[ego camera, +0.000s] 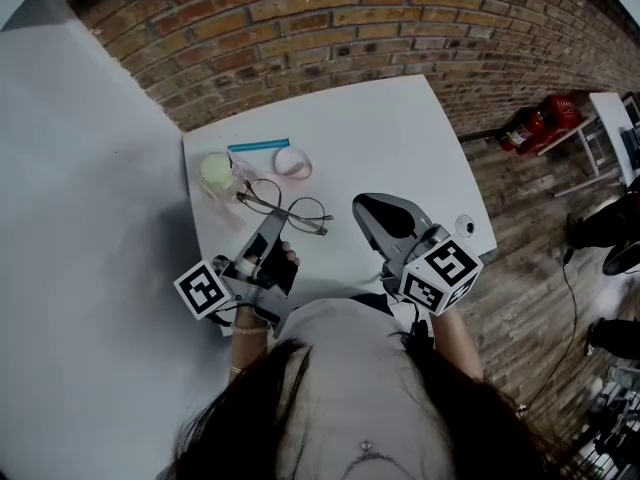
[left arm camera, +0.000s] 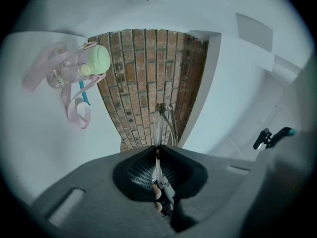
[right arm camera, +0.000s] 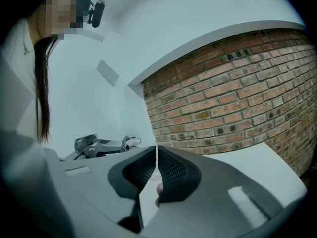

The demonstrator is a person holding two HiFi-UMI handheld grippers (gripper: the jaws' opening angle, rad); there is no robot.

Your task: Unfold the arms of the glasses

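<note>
**Left tongs clamp the glasses; right tongs shut and empty**

The glasses (ego camera: 291, 209) are at the near left part of the white worktop (ego camera: 400, 138), with their round lenses towards the right. The left tongs (ego camera: 270, 226) reach them from the near side. In the left gripper view these tongs (left arm camera: 157, 150) are closed on a thin metal part of the glasses (left arm camera: 163, 119), which passes between the pads and runs on towards the brick wall (left arm camera: 148, 78). It looks like one of the arms, though the wide-angle view leaves that uncertain. From above, one arm angles away from the frame towards the far left.

The right tongs (ego camera: 386, 211) are to the right of the glasses, apart from them, above the near middle of the worktop. In the right gripper view their jaws (right arm camera: 156, 155) are together but for a hairline slit, and nothing is between them.

Just beyond the glasses, at the far left, lies a clear bottle (ego camera: 218, 174) with a pale green lid. Its pink strap (ego camera: 293, 162) is looped to its right. A blue stick (ego camera: 258, 145) lies just behind both. Off the worktop to the far right, a red fire extinguisher (ego camera: 535, 125) lies on the brick floor.
</note>
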